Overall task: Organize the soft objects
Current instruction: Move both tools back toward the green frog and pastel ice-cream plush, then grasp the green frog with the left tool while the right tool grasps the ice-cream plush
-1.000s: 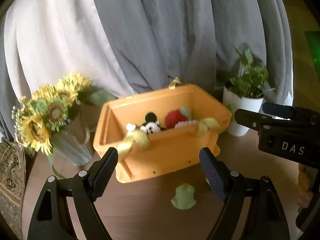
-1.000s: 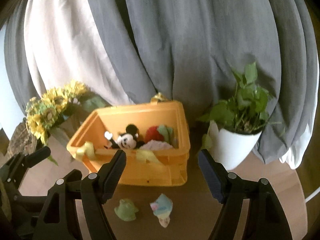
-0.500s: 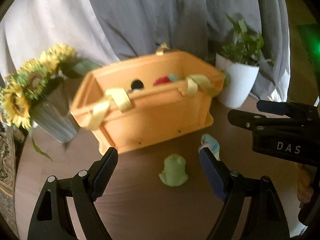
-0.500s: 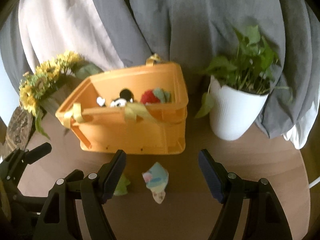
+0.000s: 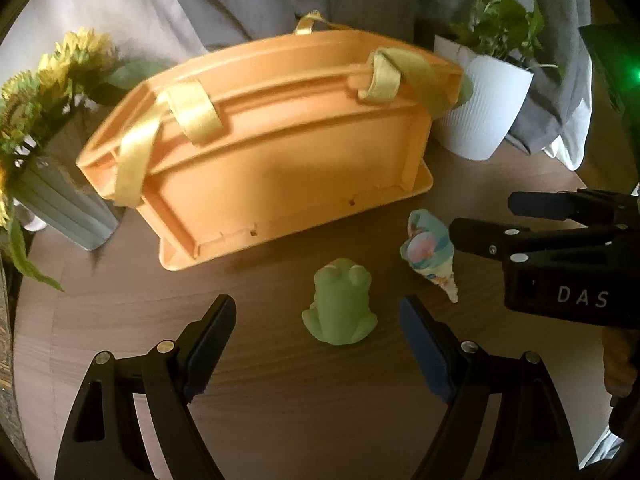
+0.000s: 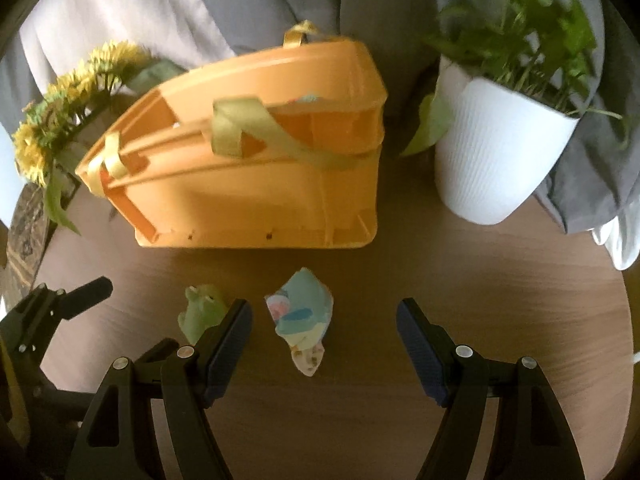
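Observation:
A green frog toy (image 5: 340, 304) sits on the brown table just ahead of my open left gripper (image 5: 318, 320), between its fingers. A pastel ice-cream cone toy (image 5: 430, 254) lies to its right. In the right wrist view the cone toy (image 6: 302, 320) lies just ahead of my open right gripper (image 6: 324, 322), and the frog (image 6: 200, 312) is half hidden behind the left finger. The orange basket (image 5: 276, 160) with yellow ribbon handles stands behind both toys; its inside is hidden from this low angle.
A white pot with a green plant (image 6: 492, 160) stands right of the basket. A grey vase of sunflowers (image 5: 52, 168) stands to its left. Grey and white curtains hang behind. The round table's edge (image 6: 624, 320) curves at the right.
Both grippers have dropped lower and moved closer to the toys on the table. The basket's contents have gone out of sight. Both stay open.

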`<action>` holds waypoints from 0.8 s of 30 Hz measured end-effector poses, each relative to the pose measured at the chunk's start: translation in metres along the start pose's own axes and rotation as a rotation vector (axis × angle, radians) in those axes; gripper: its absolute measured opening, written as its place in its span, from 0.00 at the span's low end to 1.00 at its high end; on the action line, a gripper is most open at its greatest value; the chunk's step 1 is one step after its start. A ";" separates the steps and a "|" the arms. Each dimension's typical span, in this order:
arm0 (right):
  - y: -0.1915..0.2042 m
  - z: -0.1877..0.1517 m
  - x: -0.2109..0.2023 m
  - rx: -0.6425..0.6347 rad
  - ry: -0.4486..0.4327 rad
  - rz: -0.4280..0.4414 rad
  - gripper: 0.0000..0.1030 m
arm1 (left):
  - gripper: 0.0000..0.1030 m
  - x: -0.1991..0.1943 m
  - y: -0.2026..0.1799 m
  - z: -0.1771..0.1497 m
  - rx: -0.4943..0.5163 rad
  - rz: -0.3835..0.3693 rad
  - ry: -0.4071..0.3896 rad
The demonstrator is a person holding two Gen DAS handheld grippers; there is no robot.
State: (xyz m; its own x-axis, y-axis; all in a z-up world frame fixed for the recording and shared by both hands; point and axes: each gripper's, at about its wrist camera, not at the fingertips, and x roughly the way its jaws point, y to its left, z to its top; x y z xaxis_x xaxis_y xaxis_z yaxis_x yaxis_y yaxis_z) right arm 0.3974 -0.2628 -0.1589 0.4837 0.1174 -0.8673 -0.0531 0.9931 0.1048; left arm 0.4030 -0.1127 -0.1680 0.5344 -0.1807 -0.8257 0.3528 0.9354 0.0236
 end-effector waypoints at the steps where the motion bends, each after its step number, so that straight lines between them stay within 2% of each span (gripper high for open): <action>1: 0.000 0.000 0.005 0.002 0.014 0.004 0.73 | 0.81 0.003 0.001 -0.001 -0.001 -0.005 0.004; 7: 0.000 0.002 0.026 -0.005 0.073 0.030 0.73 | 0.81 0.021 -0.003 0.000 -0.001 -0.030 0.022; 17: -0.002 0.004 0.049 -0.018 0.116 0.048 0.69 | 0.80 0.042 -0.006 0.009 0.010 -0.043 0.032; 24: -0.002 0.005 0.060 -0.001 0.151 0.074 0.60 | 0.68 0.052 -0.008 0.012 0.018 -0.047 0.047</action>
State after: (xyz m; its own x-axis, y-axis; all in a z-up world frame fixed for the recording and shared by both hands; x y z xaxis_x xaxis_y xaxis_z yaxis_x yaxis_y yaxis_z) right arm 0.4305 -0.2574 -0.2087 0.3421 0.1896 -0.9203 -0.0845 0.9817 0.1709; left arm 0.4375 -0.1330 -0.2041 0.4803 -0.2096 -0.8517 0.3906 0.9205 -0.0063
